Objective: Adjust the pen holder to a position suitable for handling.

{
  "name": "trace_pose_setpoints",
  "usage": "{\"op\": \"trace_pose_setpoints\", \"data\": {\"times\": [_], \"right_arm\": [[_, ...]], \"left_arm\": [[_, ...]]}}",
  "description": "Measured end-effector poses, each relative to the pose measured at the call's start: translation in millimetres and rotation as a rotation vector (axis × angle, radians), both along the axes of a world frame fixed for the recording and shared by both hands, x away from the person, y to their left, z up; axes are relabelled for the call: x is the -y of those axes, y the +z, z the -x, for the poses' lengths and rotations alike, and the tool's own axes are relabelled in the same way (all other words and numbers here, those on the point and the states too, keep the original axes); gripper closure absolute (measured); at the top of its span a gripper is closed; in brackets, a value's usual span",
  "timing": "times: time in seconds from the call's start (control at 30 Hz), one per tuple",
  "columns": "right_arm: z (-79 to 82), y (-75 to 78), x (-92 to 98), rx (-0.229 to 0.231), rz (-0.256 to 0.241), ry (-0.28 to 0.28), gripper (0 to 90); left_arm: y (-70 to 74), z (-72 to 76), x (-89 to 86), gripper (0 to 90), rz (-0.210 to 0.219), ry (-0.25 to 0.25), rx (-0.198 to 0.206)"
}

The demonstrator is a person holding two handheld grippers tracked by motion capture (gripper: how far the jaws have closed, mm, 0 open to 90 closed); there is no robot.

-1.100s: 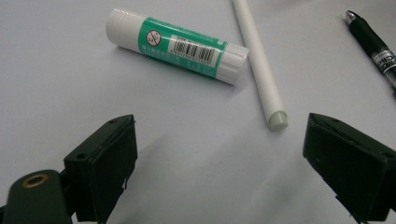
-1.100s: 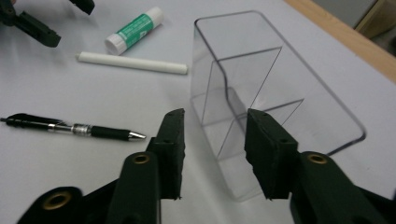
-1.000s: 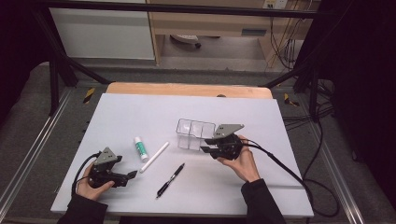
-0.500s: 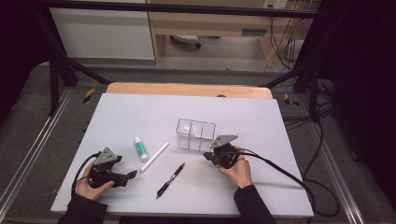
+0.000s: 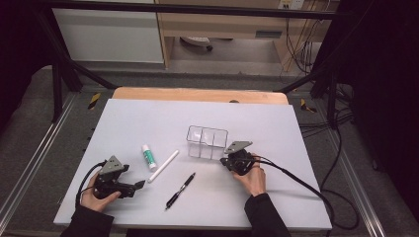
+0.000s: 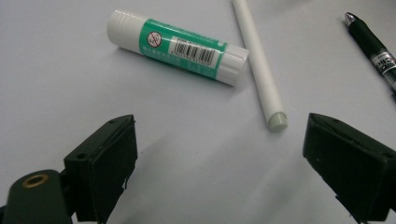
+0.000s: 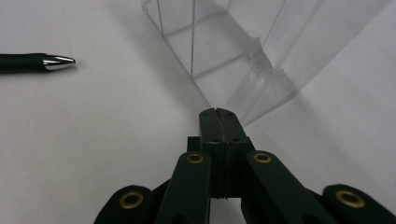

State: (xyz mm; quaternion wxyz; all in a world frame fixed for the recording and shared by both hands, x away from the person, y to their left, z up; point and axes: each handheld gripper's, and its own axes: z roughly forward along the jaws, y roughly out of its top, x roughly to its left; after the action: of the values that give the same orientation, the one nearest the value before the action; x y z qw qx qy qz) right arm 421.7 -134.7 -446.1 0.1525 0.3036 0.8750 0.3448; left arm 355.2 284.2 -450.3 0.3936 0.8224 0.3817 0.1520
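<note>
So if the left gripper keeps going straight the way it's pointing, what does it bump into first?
Probably the white stick: its near end lies just ahead between the open left gripper jaws. The glue stick lies slightly farther on.

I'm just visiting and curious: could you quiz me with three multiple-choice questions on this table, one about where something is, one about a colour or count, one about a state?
1. The clear box stands nearest: A the right gripper; B the left gripper; C the glue stick.
2. The glue stick's label is: A red; B green; C blue.
3. The left gripper's jaws are: A shut; B open; C holding the white stick.

Answers: 1 A, its tip sits at the box's corner. 2 B, a green band shows in the left gripper view. 3 B, the jaws stand wide apart over bare table.
</note>
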Motion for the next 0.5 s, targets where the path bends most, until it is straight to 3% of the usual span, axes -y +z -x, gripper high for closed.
{"op": "trace_pose_setpoints", "data": {"times": [0.5], "right_arm": [[-11.5, 0.0, 3.6, 0.009, 0.008, -0.045, 89.6]], "left_arm": [[0.5, 0.2, -0.1, 9.9, 0.000, 0.001, 0.000]]}}
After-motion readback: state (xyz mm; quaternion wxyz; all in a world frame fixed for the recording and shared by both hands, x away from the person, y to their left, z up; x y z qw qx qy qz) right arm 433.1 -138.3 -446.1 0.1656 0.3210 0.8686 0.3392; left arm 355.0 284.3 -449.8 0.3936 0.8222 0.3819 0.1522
